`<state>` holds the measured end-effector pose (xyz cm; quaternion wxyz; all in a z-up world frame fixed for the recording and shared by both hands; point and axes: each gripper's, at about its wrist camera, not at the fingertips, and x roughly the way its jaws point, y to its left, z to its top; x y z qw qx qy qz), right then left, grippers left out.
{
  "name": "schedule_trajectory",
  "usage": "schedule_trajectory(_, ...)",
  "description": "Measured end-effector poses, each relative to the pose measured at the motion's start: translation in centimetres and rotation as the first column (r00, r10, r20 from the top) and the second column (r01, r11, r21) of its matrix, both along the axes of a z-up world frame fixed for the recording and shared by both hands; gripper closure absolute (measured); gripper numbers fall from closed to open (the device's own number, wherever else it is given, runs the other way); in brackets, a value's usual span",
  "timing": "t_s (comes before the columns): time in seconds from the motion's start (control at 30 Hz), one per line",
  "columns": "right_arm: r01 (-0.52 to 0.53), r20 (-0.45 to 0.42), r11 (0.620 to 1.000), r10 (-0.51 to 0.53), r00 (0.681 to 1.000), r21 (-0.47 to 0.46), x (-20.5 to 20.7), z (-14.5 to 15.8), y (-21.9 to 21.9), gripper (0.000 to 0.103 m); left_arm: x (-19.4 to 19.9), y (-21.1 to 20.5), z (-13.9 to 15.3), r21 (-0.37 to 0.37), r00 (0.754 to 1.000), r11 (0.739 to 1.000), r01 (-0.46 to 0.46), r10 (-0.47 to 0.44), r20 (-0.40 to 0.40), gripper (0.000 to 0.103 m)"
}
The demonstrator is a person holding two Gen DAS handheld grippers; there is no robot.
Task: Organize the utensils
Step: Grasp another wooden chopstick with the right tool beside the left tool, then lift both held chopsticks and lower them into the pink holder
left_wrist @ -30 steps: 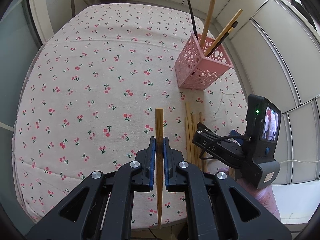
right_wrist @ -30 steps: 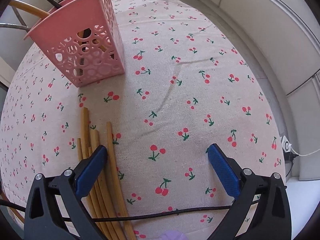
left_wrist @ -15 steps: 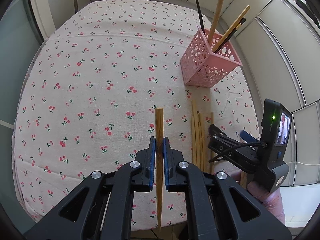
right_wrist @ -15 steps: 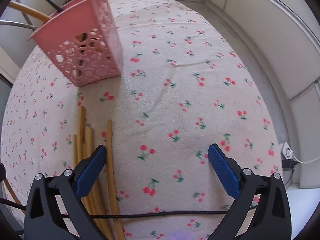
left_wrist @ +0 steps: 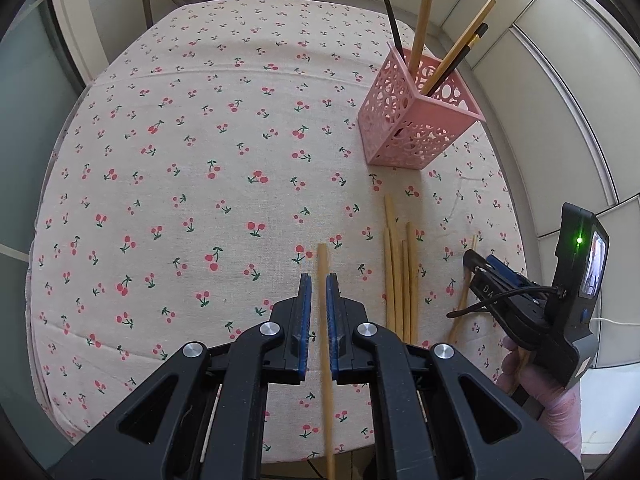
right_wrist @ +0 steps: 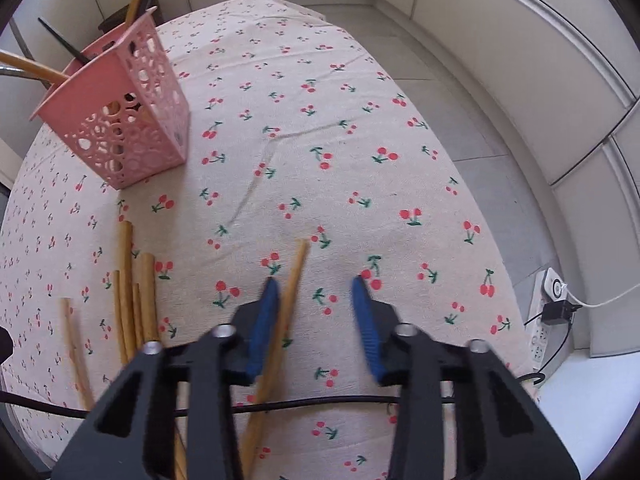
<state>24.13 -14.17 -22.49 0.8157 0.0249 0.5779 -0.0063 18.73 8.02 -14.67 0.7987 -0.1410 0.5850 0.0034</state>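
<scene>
A pink perforated holder stands at the back right of the cherry-print table and holds several chopsticks; it also shows in the right wrist view. My left gripper has its jaws slightly apart around a wooden chopstick that runs between them. Several loose wooden chopsticks lie on the cloth to its right. My right gripper is open, with one wooden chopstick lying against its left pad. The loose pile lies to its left.
The tablecloth covers a round table. White wall panels curve close behind and to the right. A power strip and cable lie on the floor at the right.
My left gripper's jaws have parted a little around the chopstick. My right gripper has narrowed and moved, and a chopstick now lies between its jaws.
</scene>
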Motion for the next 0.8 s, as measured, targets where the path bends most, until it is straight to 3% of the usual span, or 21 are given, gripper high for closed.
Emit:
schedule_trajectory(0.07, -0.024, 0.011, 1.0, 0.024, 1.0, -0.013, -0.2, 0.1, 1.1, 0.093, 0.0, 0.1, -0.1, -0.001, 1.0, 1.0, -0.002, 0.002, -0.003, 0.095)
schedule_trajectory(0.13, -0.033, 0.022, 0.999, 0.033, 0.999, -0.029, -0.5, 0.0, 1.5, 0.095, 0.1, 0.3, -0.2, 0.0, 1.0, 1.0, -0.001, 0.001, -0.007, 0.095)
schedule_trajectory(0.4, 0.01, 0.036, 0.998, -0.012, 0.999, 0.063, -0.3, 0.8, 0.1, 0.097, 0.6, 0.5, -2.0, -0.031, 0.998, 0.999, -0.007, 0.005, -0.07, 0.094)
schedule_trajectory(0.47, -0.001, 0.041, 0.997, -0.003, 0.999, 0.078, -0.5, 1.5, -0.3, 0.097, 0.8, 0.1, -3.0, -0.051, 0.995, 0.999, -0.003, -0.002, -0.104, 0.086)
schedule_trajectory(0.53, -0.004, 0.059, 0.996, -0.001, 0.998, 0.09, -0.8, 2.3, -0.8, 0.097, 1.1, -0.3, -4.0, -0.063, 0.991, 0.998, -0.005, -0.003, -0.13, 0.07)
schedule_trajectory(0.8, -0.033, 0.084, 0.993, 0.024, 0.996, 0.112, -2.2, 4.0, -2.6, 0.097, 1.4, -1.7, -6.1, -0.003, 0.992, 0.998, -0.057, 0.056, -0.114, 0.044)
